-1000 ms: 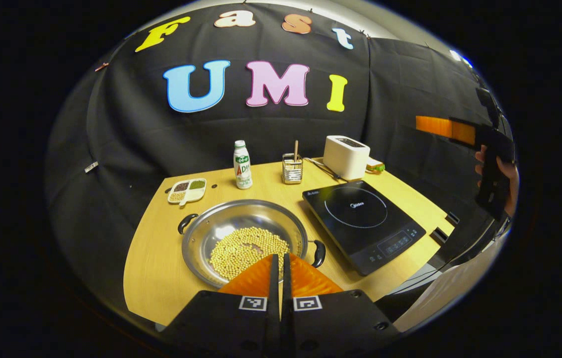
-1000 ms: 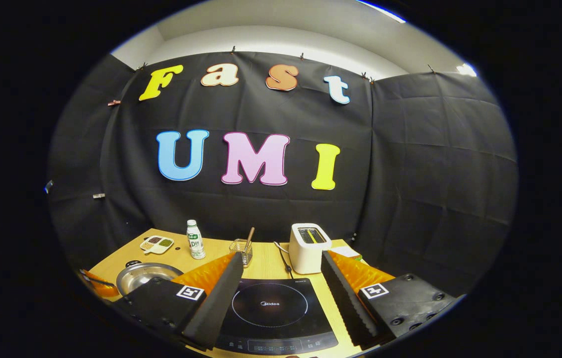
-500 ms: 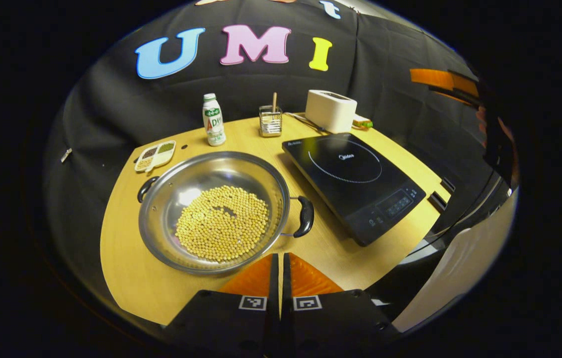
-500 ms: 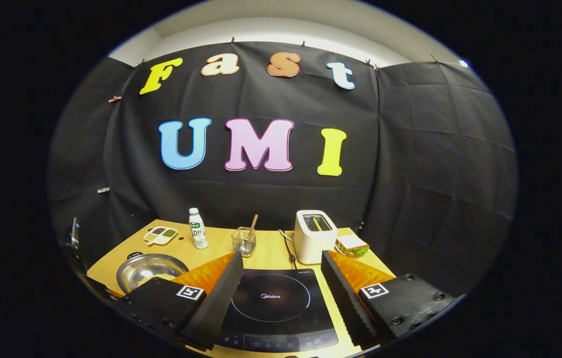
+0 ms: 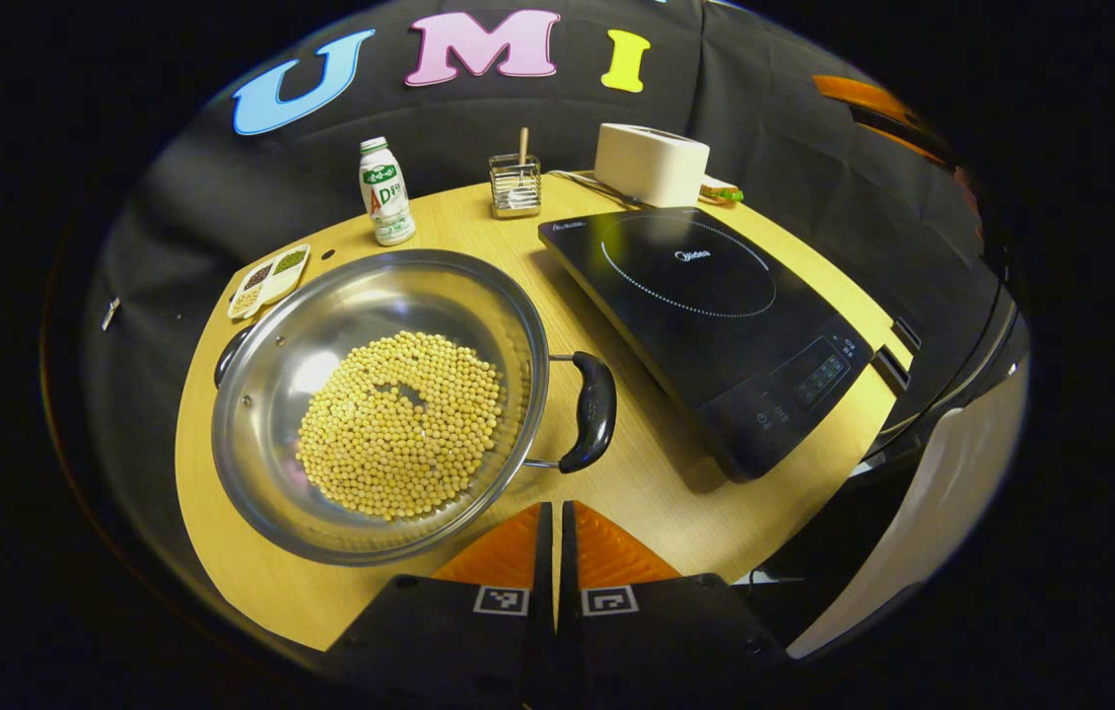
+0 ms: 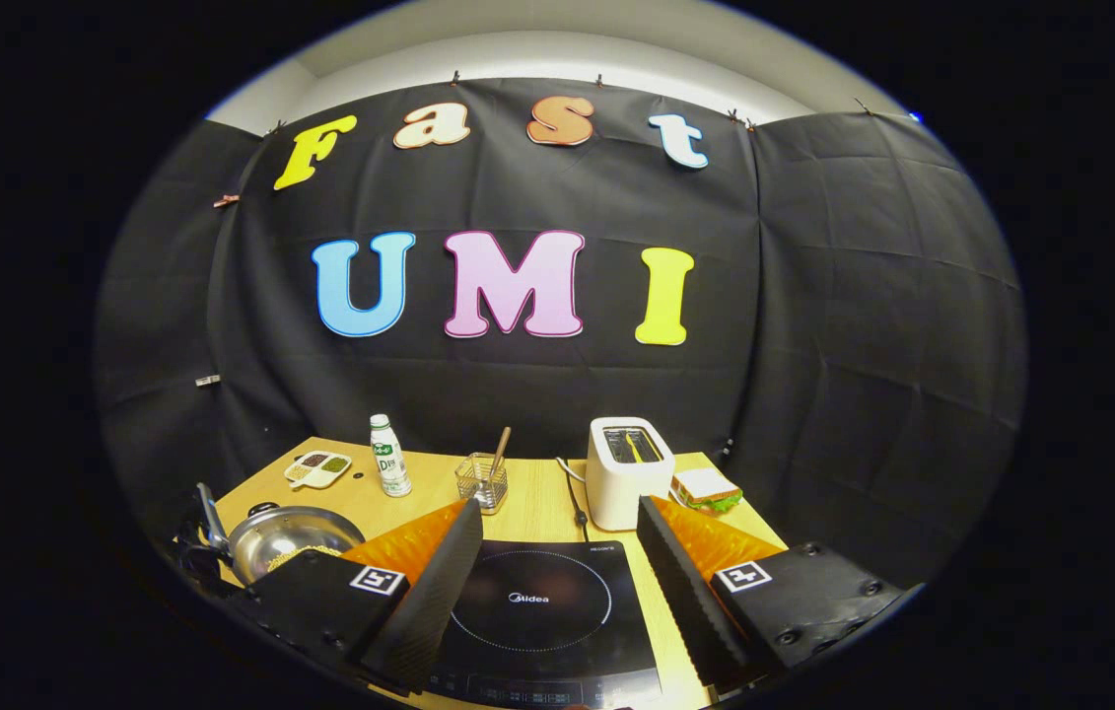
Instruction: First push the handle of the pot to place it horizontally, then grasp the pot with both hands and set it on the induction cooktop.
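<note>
handle-push step judged in hand: left gripper, fingers pressed together and empty, poised near pot handle, to be nudged next; right gripper held wide over induction cooktop.

A wide, shallow steel pot sits flat on the bench, holding a layer of yellow beans. Its black handle faces the black induction cooktop, which lies flat just beside the pot.
</note>
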A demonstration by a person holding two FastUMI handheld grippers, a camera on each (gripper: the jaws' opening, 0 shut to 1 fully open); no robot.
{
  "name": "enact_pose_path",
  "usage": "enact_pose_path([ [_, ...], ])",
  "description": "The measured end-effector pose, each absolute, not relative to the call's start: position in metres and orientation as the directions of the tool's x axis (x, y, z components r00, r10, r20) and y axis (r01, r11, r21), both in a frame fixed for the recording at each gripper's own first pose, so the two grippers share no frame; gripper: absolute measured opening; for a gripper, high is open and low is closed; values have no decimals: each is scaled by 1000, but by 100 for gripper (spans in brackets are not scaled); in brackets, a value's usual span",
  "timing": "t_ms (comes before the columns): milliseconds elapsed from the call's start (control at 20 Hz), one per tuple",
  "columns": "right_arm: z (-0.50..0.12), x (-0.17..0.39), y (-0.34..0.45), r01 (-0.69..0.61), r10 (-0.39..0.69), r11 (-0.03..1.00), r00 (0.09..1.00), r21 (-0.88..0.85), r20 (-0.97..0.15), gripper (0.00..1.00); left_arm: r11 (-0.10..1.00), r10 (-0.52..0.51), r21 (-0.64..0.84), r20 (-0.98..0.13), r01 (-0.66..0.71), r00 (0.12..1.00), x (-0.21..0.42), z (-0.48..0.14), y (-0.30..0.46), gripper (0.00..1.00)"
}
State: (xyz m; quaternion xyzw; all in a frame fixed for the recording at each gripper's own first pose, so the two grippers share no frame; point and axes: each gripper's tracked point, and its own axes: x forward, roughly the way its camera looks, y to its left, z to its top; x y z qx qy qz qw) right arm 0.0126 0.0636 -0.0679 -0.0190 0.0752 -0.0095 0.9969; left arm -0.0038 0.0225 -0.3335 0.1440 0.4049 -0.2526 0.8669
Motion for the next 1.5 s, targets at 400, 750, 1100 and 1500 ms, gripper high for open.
enact_pose_path([
  [400, -75, 18, 41, 30, -36, 999, 985, -36, -168, 98, 807, -325, 52, -793, 589, 515, 12, -340, -4, 5],
  [750, -77, 16, 24, 61, -65, 998, 983, -28, -172, 98, 822, -344, 10, -788, 570, 510, 33, -337, -27, 5],
  [1100, -79, 15, 13, 69, -72, 997, 981, -25, -182, 99, 848, -362, -39, -771, 528, 524, 62, -332, -47, 5],
  [1500, -84, 16, 1, 79, -82, 997, 977, -25, -198, 98, 870, -359, -57, -754, 489, 550, 97, -329, -61, 5],
])
